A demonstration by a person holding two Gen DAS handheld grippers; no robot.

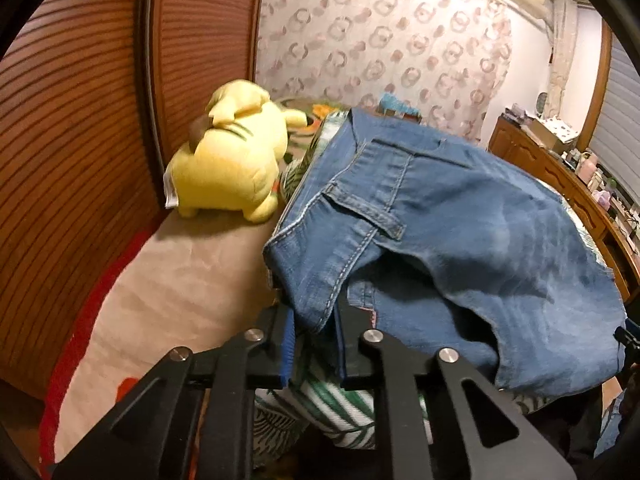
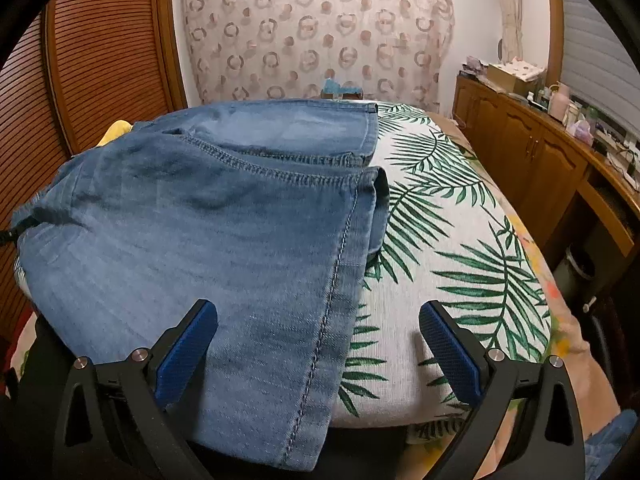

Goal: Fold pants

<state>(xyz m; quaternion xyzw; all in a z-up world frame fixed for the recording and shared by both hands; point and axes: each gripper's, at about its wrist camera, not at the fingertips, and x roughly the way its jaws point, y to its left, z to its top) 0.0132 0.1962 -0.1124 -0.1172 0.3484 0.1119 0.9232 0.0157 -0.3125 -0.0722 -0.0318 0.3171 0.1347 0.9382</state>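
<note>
Denim jeans (image 2: 224, 240) lie on the bed (image 2: 460, 280); left gripper (image 1: 312, 344) jaws pinch their near edge, right gripper (image 2: 318, 336) jaws gape empty astride the seam.

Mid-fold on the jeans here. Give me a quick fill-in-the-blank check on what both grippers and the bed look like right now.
1. The left gripper has its jaws closed on the ____ of the jeans.
2. The right gripper has its jaws ____, gripping nothing.
3. The bedspread under the jeans is printed with green ____.
4. The plush toy beside the jeans is ____ in colour.

Missing words: fabric; open; leaves; yellow
</note>
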